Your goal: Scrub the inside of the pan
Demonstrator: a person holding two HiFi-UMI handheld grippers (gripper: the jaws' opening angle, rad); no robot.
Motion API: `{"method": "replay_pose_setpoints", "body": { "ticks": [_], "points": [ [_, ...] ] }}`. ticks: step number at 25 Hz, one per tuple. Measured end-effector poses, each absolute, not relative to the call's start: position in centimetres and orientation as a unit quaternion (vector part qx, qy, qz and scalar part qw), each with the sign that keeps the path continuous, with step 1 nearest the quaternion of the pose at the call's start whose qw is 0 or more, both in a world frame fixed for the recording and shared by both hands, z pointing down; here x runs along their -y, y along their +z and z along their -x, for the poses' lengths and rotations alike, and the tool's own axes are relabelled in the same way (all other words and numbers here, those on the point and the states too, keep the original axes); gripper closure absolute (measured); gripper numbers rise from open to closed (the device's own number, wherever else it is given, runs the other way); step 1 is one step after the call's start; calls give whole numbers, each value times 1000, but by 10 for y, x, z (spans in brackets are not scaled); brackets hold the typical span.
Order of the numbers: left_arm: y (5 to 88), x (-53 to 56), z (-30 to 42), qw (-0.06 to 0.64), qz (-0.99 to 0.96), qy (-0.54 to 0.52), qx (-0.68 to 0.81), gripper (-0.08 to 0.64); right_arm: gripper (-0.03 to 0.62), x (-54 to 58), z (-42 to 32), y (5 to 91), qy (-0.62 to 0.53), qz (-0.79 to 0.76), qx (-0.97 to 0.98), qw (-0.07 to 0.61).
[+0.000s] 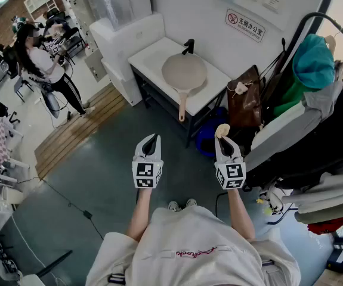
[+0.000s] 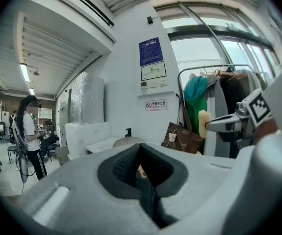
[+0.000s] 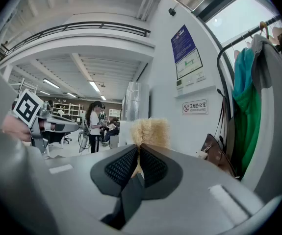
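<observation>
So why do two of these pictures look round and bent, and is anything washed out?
Left and right gripper views: wide-angle lenses, so dark round borders and bowed straight lines. Left gripper view: the window glares white. Head view: evenly lit, the pan sharp.

Bright daylight from the window [image 2: 204, 48] and ceiling strips [image 2: 24, 72]; both gripper views bulge fisheye with dark, soft corners.

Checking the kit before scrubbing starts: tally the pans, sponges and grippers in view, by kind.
Round beige frying pan: 1
Pale yellow fluffy sponge, gripped by right gripper: 1
Two-jaw grippers, counting shut, empty left gripper: 2
Total: 4
</observation>
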State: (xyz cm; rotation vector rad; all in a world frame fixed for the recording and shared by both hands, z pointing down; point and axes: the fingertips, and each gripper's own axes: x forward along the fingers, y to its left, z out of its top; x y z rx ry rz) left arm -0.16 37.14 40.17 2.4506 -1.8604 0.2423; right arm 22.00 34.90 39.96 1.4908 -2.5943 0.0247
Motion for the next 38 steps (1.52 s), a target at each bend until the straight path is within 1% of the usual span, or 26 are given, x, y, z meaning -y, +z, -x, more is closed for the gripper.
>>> {"method": "replay_pose_setpoints", "body": {
  "ticks": [13, 38],
  "points": [
    [400, -374, 2, 25, -798, 80, 597, 560, 569, -355, -213, 395, 9, -497, 865, 65],
    [415, -372, 28, 33, -815, 76, 573, 560, 569, -366, -181, 406, 10, -511, 855, 85]
  ]
}}
